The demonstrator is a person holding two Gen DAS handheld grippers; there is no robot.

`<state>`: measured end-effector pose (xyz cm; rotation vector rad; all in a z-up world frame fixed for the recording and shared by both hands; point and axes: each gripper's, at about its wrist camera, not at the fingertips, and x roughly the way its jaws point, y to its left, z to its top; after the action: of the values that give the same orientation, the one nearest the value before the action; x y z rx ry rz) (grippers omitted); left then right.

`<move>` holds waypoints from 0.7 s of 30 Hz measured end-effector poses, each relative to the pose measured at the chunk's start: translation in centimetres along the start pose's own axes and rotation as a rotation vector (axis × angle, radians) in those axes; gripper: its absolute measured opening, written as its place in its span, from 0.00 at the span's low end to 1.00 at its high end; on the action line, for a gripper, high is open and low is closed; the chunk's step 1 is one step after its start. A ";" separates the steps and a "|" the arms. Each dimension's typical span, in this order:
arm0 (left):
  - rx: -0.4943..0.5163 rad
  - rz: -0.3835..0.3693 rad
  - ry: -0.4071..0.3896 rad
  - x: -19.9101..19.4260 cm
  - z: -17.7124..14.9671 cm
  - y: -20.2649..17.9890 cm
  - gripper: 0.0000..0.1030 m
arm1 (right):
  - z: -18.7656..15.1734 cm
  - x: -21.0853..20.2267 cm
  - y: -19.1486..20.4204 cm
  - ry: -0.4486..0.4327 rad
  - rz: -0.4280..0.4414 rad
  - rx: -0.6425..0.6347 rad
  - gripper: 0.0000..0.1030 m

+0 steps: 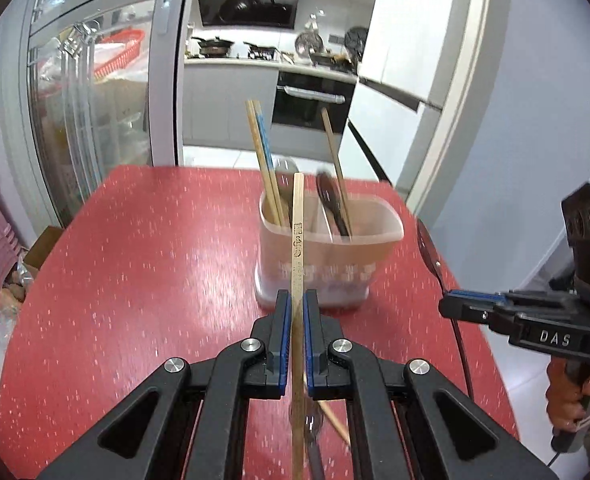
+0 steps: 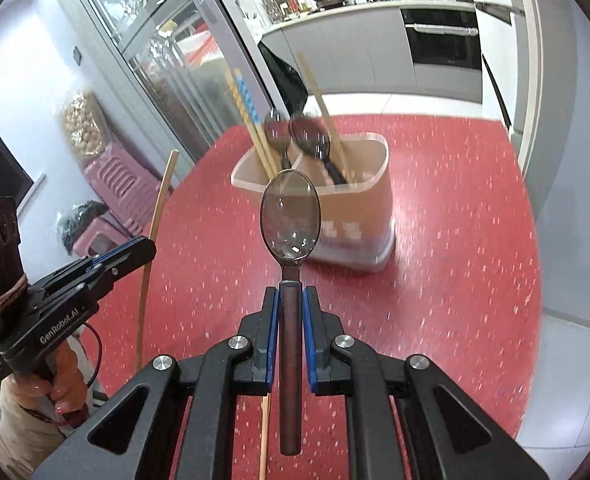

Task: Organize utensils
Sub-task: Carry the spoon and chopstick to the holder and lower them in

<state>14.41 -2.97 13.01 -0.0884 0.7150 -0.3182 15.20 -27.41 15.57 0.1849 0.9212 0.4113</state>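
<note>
My left gripper (image 1: pixel 296 296) is shut on a pale wooden chopstick (image 1: pixel 297 232) that points up toward the utensil holder (image 1: pixel 327 264). The translucent holder stands on the red speckled table (image 1: pixel 155 260) and contains chopsticks (image 1: pixel 263 160) and dark spoons (image 1: pixel 333 204). My right gripper (image 2: pixel 289 292) is shut on the brown handle of a metal spoon (image 2: pixel 290 216), held above the table short of the holder (image 2: pixel 355 200). Each gripper shows in the other's view: the right gripper (image 1: pixel 451 304) at the right, the left gripper (image 2: pixel 143 246) at the left. One loose chopstick (image 1: pixel 335 420) and a spoon (image 1: pixel 315 428) lie on the table beneath my left gripper.
A glass-door cabinet (image 1: pixel 87 112) stands left of the table, and an open doorway (image 1: pixel 275 80) to a kitchen lies behind it. Pink plastic stools (image 2: pixel 123 184) sit on the floor at the left. The table's right edge (image 2: pixel 535 240) drops to grey floor.
</note>
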 end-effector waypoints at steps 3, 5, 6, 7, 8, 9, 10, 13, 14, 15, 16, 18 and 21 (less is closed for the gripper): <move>-0.020 -0.010 -0.034 0.1 1.7 0.3 0.31 | 2.0 -0.3 0.0 -0.036 -0.005 -0.007 0.12; -0.030 -0.012 -0.058 0.6 3.0 0.5 0.31 | 3.4 -0.5 0.1 -0.062 -0.006 -0.014 0.12; -0.035 -0.012 -0.071 0.8 3.7 0.6 0.31 | 3.9 -0.6 0.0 -0.071 -0.006 -0.017 0.12; -0.043 -0.011 -0.083 1.1 4.4 0.7 0.31 | 4.8 -0.6 0.0 -0.087 -0.009 -0.022 0.12; -0.052 -0.011 -0.095 1.3 5.1 0.9 0.31 | 5.5 -0.6 0.1 -0.101 -0.010 -0.024 0.12; -0.060 -0.011 -0.105 1.6 5.6 1.0 0.31 | 6.2 -0.6 0.1 -0.112 -0.011 -0.026 0.12; -0.070 -0.013 -0.118 1.9 6.2 1.1 0.31 | 7.0 -0.5 0.1 -0.127 -0.011 -0.028 0.12; -0.098 -0.013 -0.160 3.0 7.9 1.5 0.31 | 8.7 0.0 -0.1 -0.178 -0.015 -0.036 0.12; -0.106 -0.012 -0.168 3.3 8.3 1.5 0.31 | 9.1 0.2 -0.1 -0.193 -0.018 -0.039 0.12; -0.117 -0.009 -0.180 3.9 8.9 1.7 0.31 | 9.5 0.4 -0.1 -0.205 -0.018 -0.039 0.12; -0.126 -0.006 -0.189 4.4 9.4 1.8 0.31 | 10.1 0.7 -0.2 -0.219 -0.016 -0.037 0.12; -0.141 0.000 -0.203 5.3 10.2 2.0 0.31 | 11.0 1.5 -0.4 -0.250 -0.022 -0.036 0.12; -0.155 0.010 -0.220 6.6 11.2 2.2 0.31 | 12.0 2.7 -0.9 -0.274 -0.027 -0.036 0.12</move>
<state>26.97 -3.32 16.89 -0.2627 0.5207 -0.2384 26.54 -26.89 20.40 0.1903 0.6454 0.3667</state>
